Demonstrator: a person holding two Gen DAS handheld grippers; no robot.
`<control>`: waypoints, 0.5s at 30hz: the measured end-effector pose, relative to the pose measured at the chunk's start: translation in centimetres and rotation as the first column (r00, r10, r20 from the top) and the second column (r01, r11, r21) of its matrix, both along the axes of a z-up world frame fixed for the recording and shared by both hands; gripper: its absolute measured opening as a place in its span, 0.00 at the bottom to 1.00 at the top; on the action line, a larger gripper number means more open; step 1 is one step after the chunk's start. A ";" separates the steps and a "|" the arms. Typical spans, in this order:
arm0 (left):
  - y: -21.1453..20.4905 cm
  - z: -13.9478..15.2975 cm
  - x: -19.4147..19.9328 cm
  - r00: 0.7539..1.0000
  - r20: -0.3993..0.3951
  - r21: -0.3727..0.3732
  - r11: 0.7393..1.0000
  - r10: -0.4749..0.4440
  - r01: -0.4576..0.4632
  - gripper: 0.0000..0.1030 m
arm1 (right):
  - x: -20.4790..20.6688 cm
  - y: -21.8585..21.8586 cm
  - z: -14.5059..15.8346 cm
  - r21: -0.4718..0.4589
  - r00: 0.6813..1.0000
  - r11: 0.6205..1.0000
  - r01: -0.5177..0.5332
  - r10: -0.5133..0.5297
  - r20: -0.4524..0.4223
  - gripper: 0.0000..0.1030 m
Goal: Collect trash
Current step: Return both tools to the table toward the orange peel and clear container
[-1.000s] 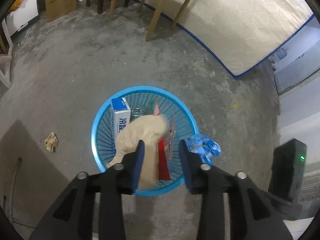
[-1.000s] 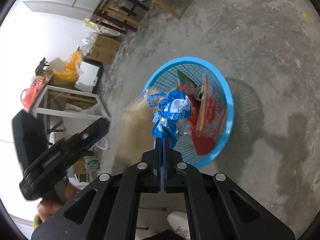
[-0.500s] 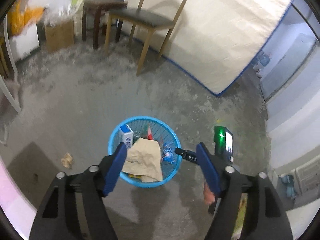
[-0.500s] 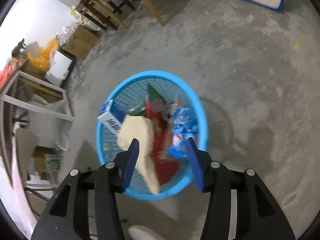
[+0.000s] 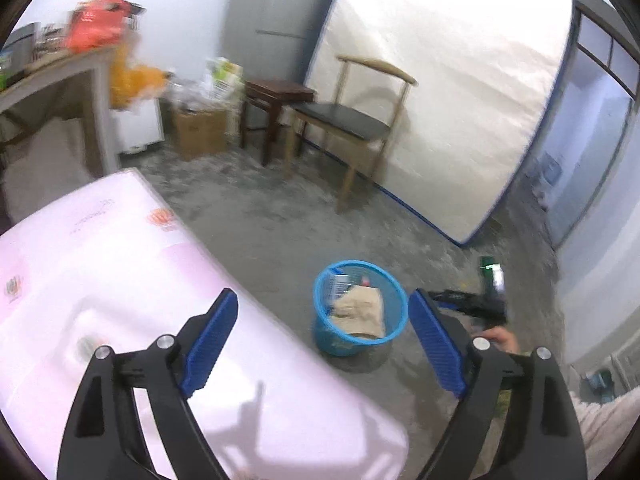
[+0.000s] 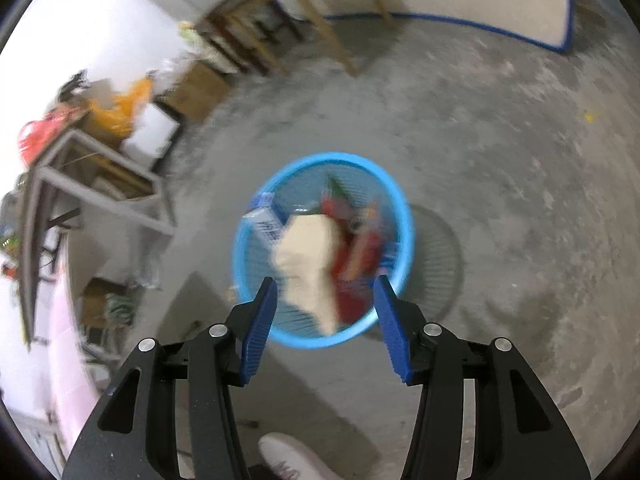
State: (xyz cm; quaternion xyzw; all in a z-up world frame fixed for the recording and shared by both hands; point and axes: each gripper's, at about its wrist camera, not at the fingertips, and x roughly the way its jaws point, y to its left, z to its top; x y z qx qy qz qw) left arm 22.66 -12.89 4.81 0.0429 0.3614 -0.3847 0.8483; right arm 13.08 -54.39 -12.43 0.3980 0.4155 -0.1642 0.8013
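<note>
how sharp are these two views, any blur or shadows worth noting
Left wrist view: motion blur smears the shelf clutter and chair; the left gripper stays crisp and casts a shadow on the glaring pink surface. Right wrist view: the blue basket and the trash in it are smeared, the right gripper is sharp, and fisheye bends the edges.

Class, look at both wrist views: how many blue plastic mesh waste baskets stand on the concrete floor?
1. The round blue plastic mesh basket stands on the grey concrete floor below both open grippers; both views show the same one.
</note>
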 end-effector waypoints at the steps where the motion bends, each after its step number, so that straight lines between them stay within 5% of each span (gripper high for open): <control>1: 1.6 0.1 -0.4 1.000 0.010 0.004 1.000 0.026 -0.026 0.83 | 0.0 0.9 1.4 -0.007 0.999 0.999 -0.032 0.032 0.024 0.51; 9: 11.0 -2.3 -3.1 0.983 0.088 0.105 0.980 0.161 -0.170 0.86 | 3.3 9.2 10.8 -0.007 0.939 0.956 -0.292 0.288 0.186 0.55; 15: 13.2 -5.2 -1.7 0.978 0.126 0.155 0.970 0.167 -0.186 0.86 | 9.2 19.0 14.0 0.077 0.838 0.853 -0.516 0.484 0.253 0.56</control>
